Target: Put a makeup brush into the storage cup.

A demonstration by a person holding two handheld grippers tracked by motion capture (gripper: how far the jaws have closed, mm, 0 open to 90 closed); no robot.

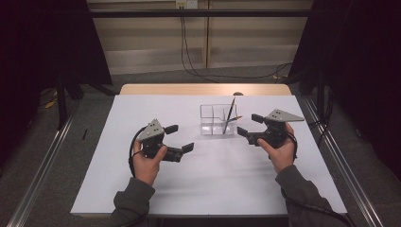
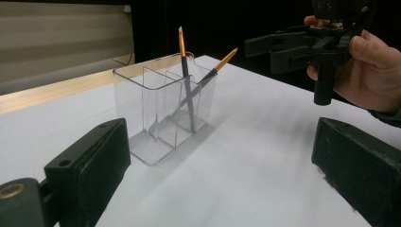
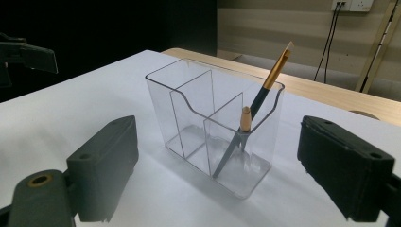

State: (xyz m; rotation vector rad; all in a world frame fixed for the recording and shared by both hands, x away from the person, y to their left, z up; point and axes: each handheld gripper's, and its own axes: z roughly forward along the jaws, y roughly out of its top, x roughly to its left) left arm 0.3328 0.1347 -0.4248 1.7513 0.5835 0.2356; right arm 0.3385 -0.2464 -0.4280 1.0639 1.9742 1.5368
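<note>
Two brushes [image 3: 257, 101] leaning in holder [image 1: 217, 120]; both grippers [image 1: 178, 137] [image 1: 249, 125] hovering beside it, jaws gaping, empty; a clumsy grab risks tipping holder.

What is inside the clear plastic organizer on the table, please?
Two brushes stand crossed in one end compartment of the clear organizer; the other compartments look empty. Nothing is covered, since the walls are transparent.
</note>
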